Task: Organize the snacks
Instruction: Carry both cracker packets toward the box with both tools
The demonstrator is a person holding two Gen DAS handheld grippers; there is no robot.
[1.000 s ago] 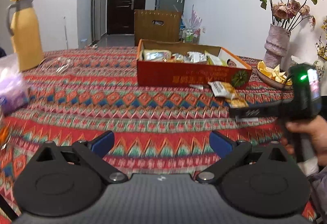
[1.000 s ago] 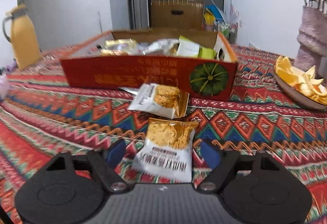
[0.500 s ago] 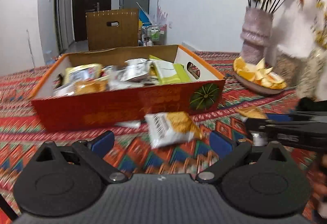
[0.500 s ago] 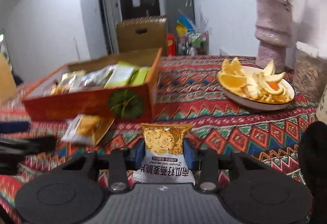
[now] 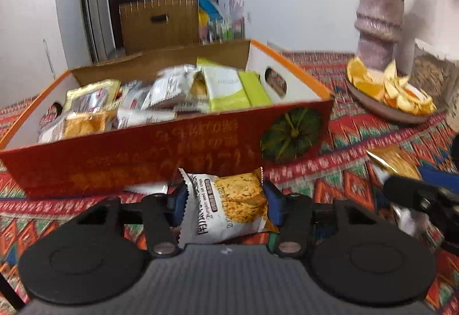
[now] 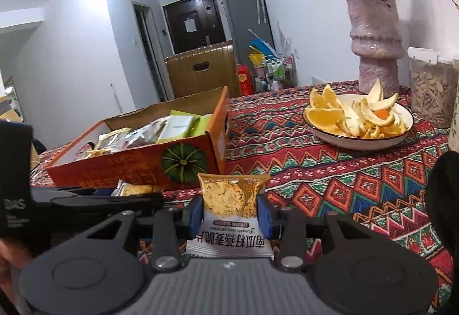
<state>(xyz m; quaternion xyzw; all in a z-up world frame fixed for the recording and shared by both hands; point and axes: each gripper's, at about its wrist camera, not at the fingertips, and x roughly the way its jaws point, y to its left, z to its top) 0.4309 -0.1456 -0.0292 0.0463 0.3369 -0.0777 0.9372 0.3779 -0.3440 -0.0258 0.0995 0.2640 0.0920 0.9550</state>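
Left wrist view: the left gripper [image 5: 225, 201] has its jaws closing, and its blue pads [image 5: 180, 200] are already against both side edges of a white oat-crisp packet [image 5: 226, 207] that lies crosswise between them. The packet sits just in front of the orange cardboard box [image 5: 143, 162], whose long wall bears a green pumpkin picture. Inside the box lie more snack packets [image 5: 160, 94], silver, yellow and lime green. At the right edge the right gripper [image 5: 401, 180] reaches in with a gold packet end showing above it.

Right wrist view: the right gripper [image 6: 229, 216] is closed to a narrow gap on a second oat-crisp packet [image 6: 231, 210], gold top up, white end toward the camera; the pads pinch its sides. The box [image 6: 137, 168] stands to the left, just behind. A plate of orange peel [image 6: 358, 139] rests on the patterned tablecloth [image 6: 330, 180], near a mauve vase [image 6: 374, 42].
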